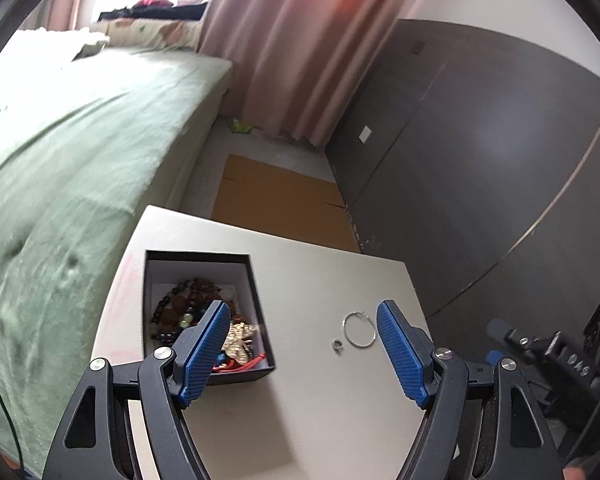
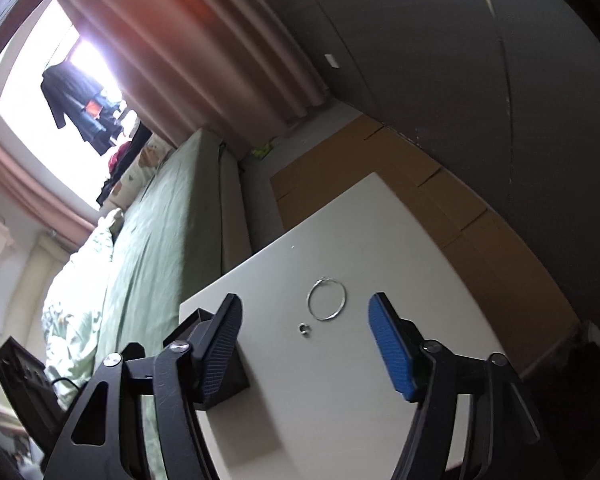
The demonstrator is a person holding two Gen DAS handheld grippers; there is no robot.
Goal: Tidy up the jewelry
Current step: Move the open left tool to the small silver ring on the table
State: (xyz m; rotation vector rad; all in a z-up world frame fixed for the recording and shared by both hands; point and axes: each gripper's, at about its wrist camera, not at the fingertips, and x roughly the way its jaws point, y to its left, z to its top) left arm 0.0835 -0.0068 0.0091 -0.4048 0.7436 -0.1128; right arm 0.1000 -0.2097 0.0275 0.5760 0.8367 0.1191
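A black box with a white lining sits on the white table, holding several bead bracelets and a gold ornament. To its right lie a thin silver hoop and a small silver ring. My left gripper hangs above the table, open and empty, its left finger over the box. In the right wrist view the hoop and the small ring lie ahead of my right gripper, which is open and empty. The box shows behind its left finger.
A bed with a green cover runs along the table's left side. Flat cardboard lies on the floor beyond the table. A dark grey wardrobe stands to the right, pink curtains at the back. The other gripper's body shows at right.
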